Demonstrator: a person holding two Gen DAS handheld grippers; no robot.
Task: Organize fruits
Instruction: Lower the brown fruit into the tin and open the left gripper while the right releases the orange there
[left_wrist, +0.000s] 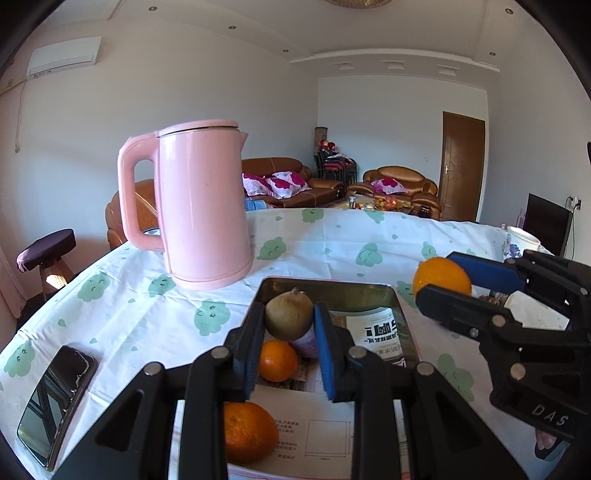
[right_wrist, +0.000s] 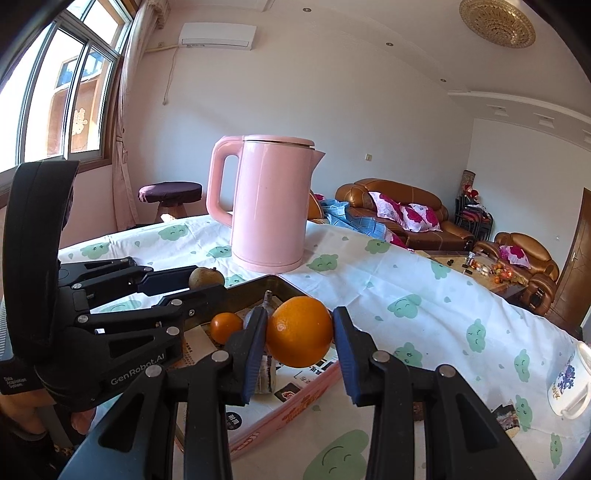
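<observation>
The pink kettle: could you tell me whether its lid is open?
No, the pink kettle stands upright with its lid closed flat on top.

Table (left_wrist: 332, 236) carries pink kettle (left_wrist: 203, 206), tin (left_wrist: 400, 325), phone (left_wrist: 55, 402), mug (right_wrist: 569, 384)

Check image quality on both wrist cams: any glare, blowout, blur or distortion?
Left wrist: strong fisheye bending, dark corner vignette; phone screen mirrors the room; kiwi in the left gripper sharp. Right wrist: window blown out at upper left; soft highlights on the pink kettle; orange in the right gripper crisp, no motion blur.
</observation>
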